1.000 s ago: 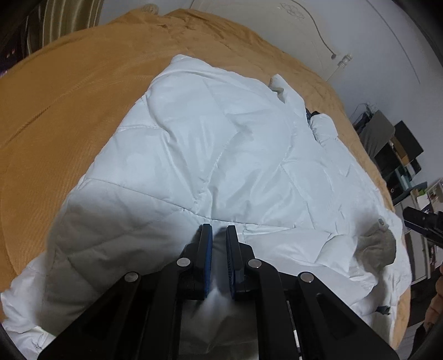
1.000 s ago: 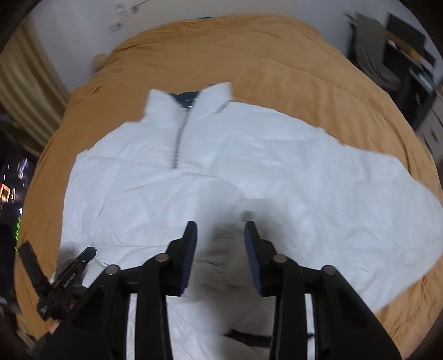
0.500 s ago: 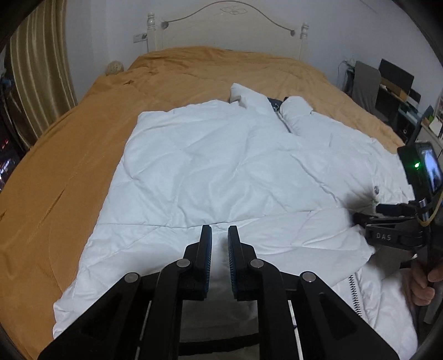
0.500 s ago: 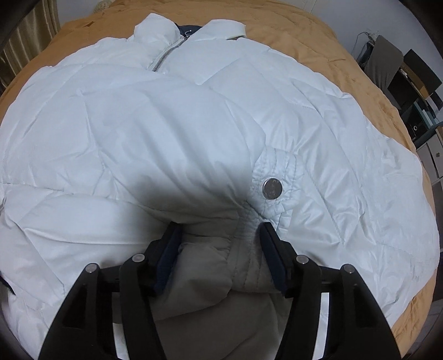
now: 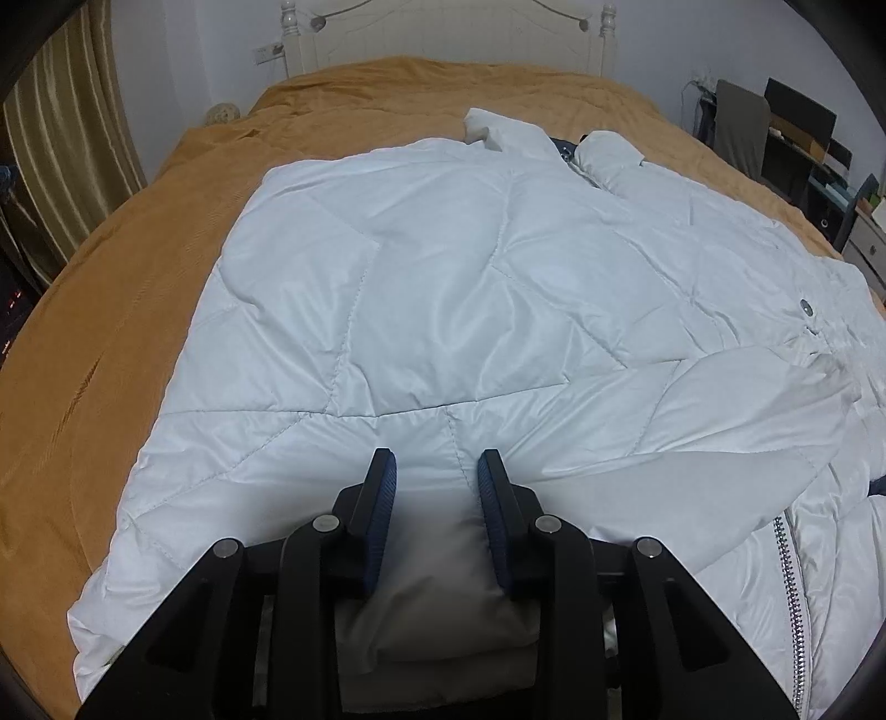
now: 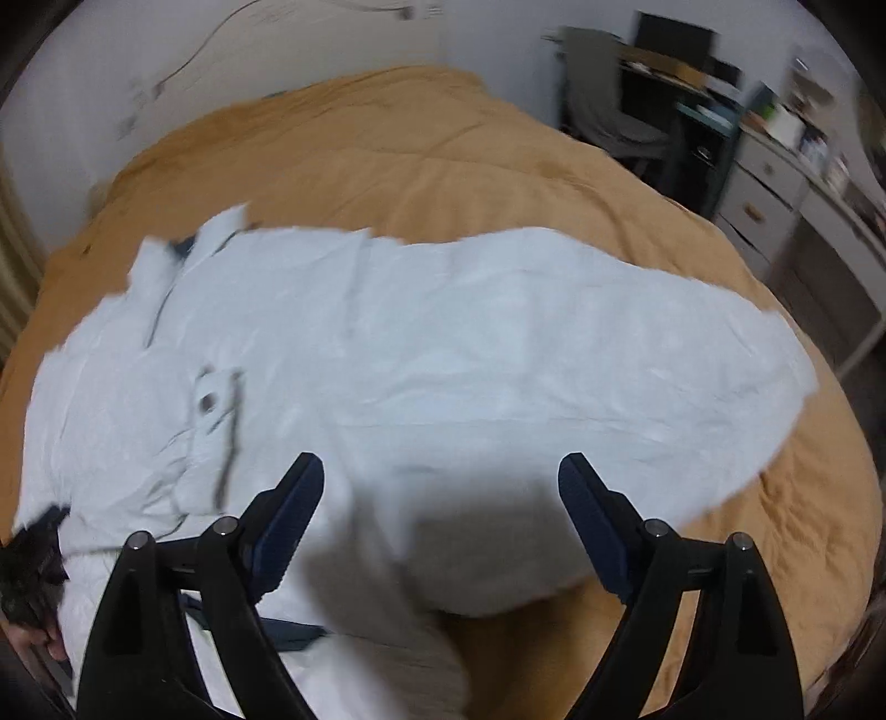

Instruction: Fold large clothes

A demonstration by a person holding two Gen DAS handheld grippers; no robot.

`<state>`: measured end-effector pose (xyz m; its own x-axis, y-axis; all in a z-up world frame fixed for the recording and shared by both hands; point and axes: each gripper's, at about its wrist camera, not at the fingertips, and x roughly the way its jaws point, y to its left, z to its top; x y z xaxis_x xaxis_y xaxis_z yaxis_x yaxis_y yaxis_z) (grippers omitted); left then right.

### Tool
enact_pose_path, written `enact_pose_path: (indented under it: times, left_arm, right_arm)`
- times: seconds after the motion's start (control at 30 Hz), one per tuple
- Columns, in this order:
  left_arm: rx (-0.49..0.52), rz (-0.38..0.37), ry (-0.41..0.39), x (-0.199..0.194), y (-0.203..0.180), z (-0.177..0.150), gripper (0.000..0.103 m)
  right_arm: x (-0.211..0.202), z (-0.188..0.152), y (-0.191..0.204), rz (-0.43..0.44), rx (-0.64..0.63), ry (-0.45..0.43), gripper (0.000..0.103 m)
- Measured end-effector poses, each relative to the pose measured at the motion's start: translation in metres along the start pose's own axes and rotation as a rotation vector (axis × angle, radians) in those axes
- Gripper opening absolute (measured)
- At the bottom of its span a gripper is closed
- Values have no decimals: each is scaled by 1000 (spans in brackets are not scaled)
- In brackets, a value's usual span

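Observation:
A large white quilted puffer jacket (image 5: 443, 288) lies spread on an orange bedspread (image 5: 111, 332), collar toward the headboard. Its left sleeve is folded across the body, cuff near the zipper (image 5: 786, 554). My left gripper (image 5: 437, 471) is open over the jacket's lower part, with white fabric between its pads. In the blurred right wrist view the jacket (image 6: 470, 343) fills the middle, and my right gripper (image 6: 440, 476) is wide open and empty above the right sleeve.
A white headboard (image 5: 443, 33) stands at the far end of the bed. A desk, chair and drawers (image 6: 775, 183) stand to the right of the bed. Striped curtains (image 5: 61, 138) hang on the left. The other gripper shows at the left edge of the right wrist view (image 6: 27, 570).
My left gripper has opened and let go of the sleeve, which now lies folded across the body. My right gripper has opened wide, lifted off the cuff and swung right.

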<state>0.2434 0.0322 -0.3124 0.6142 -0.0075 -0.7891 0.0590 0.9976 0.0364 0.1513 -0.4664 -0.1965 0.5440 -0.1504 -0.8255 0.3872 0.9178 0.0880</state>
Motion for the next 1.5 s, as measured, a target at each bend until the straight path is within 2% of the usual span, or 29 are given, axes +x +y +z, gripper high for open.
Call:
enact_pose_path:
  times: [0.07,0.2,0.23,0.33,0.4,0.47,0.5,0.53,0.57,0.6,0.63,0.7,0.8,0.87,0.97,1.07,1.17,1.23,1.27,1.33,1.43,1.5]
  left_arm:
    - [-2,-1,-2,-1,0,-1,32]
    - [-4,1,-6,2,-1,0,32]
    - [-5,1,-6,2,-1,0,32]
    - [-5,3,-9,2,-2,-1,32]
    - [-6,3,-11,1,-2,-1,32]
    - [-6,6,-14,1,-2,-2,32]
    - [-5,8,-15,1,-3,-2,32]
    - [-5,9,-15,1,-3,-2,32]
    - [-5,9,-15,1,-3,-2,32]
    - [-6,8,-15,0,-3,-2,32]
    - [-8,5,-15,0,-2,-1,32]
    - [-15,-2,-16,0,-2,-2,32]
    - [-35,-21,-15,1,1,-1,32]
    - [-46,-32,-15,0,3,0,32]
    - [-81,-61,-15,-2,9,0,32]
    - [-164,-135,-17,-7,25,2,32]
    - [-269,-213,-7,-14,51,2,32]
    - [-323,-243,-5,-22,71,2,32]
    - [-342,-256,-7,-26,80,1,32]
    - [-372,-270,-18,-36,98,2,32]
    - [-412,-287,-16,-46,117,9,33]
    - [-452,-326,-6,-51,124,19,33]
  right_arm:
    - [-3,-1,-77,-14,195,1,91]
    - [11,-18,-184,-64,455,36,91]
    - [19,-20,-199,-67,482,48,91]
    - [55,-21,-230,-3,578,87,92]
    - [84,-19,-235,76,643,127,99]
    - [95,-7,-230,28,637,100,102]
    - [99,2,-222,5,602,91,99]
    - [103,12,-215,-9,566,85,92]
    - [106,22,-206,-6,522,79,63]
    - [110,31,-199,0,488,88,29]
    - [111,40,-195,22,473,96,13]
    - [97,53,-183,56,471,54,11]
    - [45,69,-137,175,402,-96,10]
    - [6,76,-92,290,334,-166,10]
    - [-54,74,-4,435,131,-247,9]
    - [-90,56,77,578,-53,-258,9]
    - [-91,28,158,703,-211,-184,9]
    - [-72,6,199,717,-283,-113,9]
    - [-51,-9,217,722,-309,-45,9]
    - [-10,-33,240,706,-335,64,9]
    - [63,-79,253,617,-337,256,9]
    - [81,-92,251,618,-321,269,10]
